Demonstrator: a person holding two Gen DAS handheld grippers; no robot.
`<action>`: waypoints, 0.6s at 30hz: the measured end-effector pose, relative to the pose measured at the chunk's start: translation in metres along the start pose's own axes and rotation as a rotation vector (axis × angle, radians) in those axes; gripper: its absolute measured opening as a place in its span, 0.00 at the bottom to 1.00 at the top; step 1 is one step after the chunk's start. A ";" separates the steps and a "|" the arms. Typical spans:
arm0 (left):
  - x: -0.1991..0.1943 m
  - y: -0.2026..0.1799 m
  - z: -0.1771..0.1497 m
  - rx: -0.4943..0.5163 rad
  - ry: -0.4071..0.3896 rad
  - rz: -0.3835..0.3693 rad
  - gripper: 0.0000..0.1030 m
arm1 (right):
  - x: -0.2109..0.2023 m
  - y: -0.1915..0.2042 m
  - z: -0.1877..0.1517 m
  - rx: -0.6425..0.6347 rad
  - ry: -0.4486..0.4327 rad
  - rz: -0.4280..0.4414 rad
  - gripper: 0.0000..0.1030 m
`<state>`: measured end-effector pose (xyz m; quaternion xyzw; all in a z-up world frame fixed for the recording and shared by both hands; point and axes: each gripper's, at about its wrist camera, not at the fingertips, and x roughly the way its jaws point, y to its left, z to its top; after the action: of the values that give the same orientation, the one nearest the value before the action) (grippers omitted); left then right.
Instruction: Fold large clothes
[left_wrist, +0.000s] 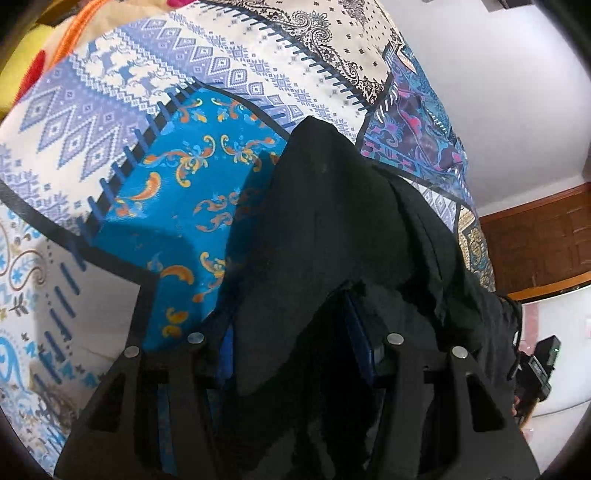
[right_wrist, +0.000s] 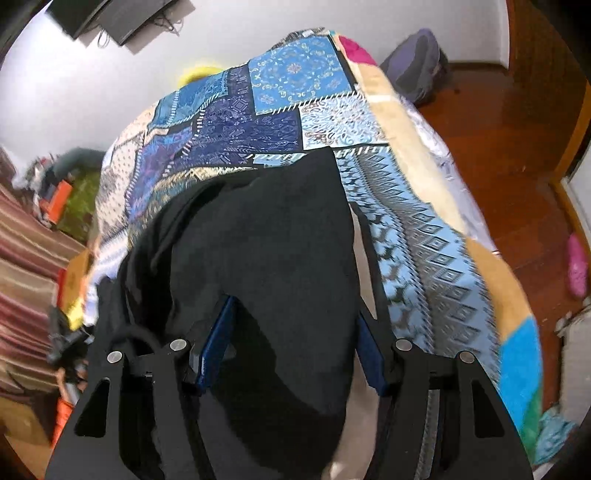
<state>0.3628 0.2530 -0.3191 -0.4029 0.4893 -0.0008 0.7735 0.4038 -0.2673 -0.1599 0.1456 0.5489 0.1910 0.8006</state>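
Black garment (left_wrist: 332, 229) drapes over both grippers, hiding the fingertips. On the left gripper (left_wrist: 295, 354) the jaws seem clamped on its fabric; the right gripper (right_wrist: 291, 354) has jaws spread wide, cloth hanging between them. Beneath lies a bed with a blue patchwork bedspread (right_wrist: 424, 229).

A black garment (right_wrist: 258, 236) drapes over the right gripper (right_wrist: 291, 295) — its blue-padded fingers (right_wrist: 218, 339) stand apart with cloth between them — above a blue patchwork bedspread (right_wrist: 413, 229); wooden floor (right_wrist: 509, 155) lies beyond.
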 end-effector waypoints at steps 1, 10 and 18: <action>0.001 -0.001 0.001 -0.001 0.004 -0.002 0.49 | 0.002 -0.002 0.003 0.020 0.005 0.015 0.56; -0.021 -0.053 0.003 0.195 -0.109 0.167 0.07 | -0.016 0.023 0.010 0.015 -0.101 -0.016 0.08; -0.059 -0.076 0.030 0.251 -0.232 0.208 0.07 | -0.014 0.060 0.035 -0.057 -0.160 -0.049 0.07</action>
<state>0.3852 0.2439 -0.2213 -0.2477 0.4318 0.0645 0.8649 0.4235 -0.2216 -0.1098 0.1239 0.4810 0.1745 0.8502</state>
